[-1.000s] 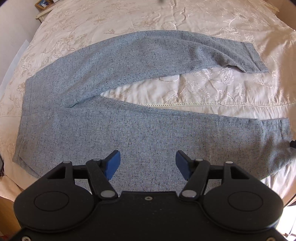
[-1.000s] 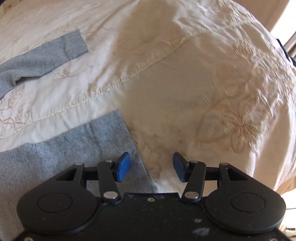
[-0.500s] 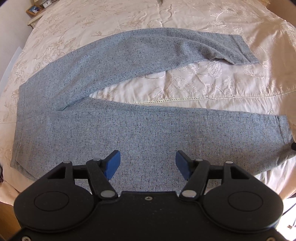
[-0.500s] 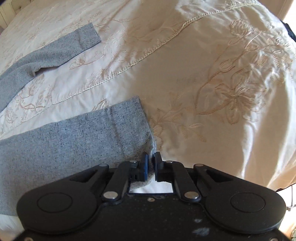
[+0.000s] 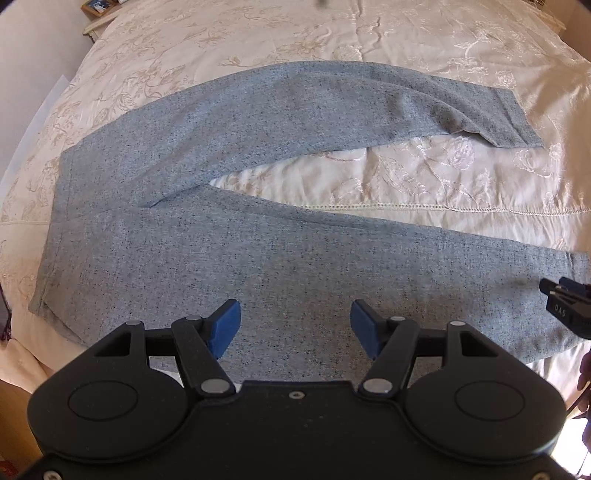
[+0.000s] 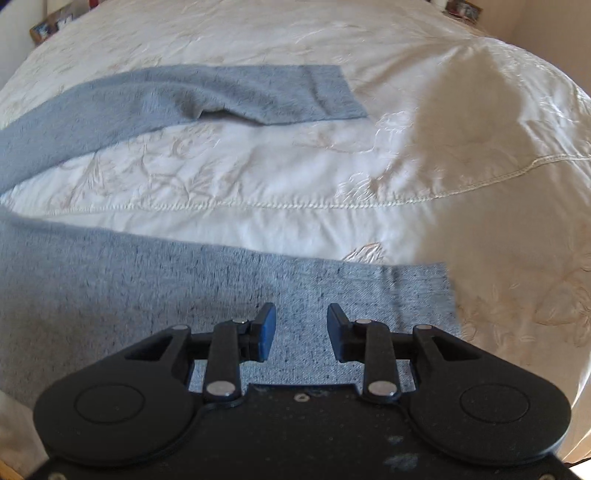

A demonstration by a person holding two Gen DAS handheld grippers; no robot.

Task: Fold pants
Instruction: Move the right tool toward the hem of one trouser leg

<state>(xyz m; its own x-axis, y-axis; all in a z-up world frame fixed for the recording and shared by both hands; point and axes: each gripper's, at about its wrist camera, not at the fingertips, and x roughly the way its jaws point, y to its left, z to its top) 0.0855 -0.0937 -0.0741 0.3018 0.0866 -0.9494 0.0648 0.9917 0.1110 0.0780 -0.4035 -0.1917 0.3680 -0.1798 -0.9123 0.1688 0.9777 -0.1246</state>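
pants: soft, light, limp | take near-leg hem, lower right | left gripper fingers apart, empty | right gripper fingers opening, nothing clamped

The pants are partly hidden in the left wrist view: the near edge of the lower leg runs under the left hand-held gripper. The right hand-held gripper is cut off by the right edge there, jaws not readable. In the right wrist view the pants are blurred and cropped at left. A framed item at top left is too small to identify.
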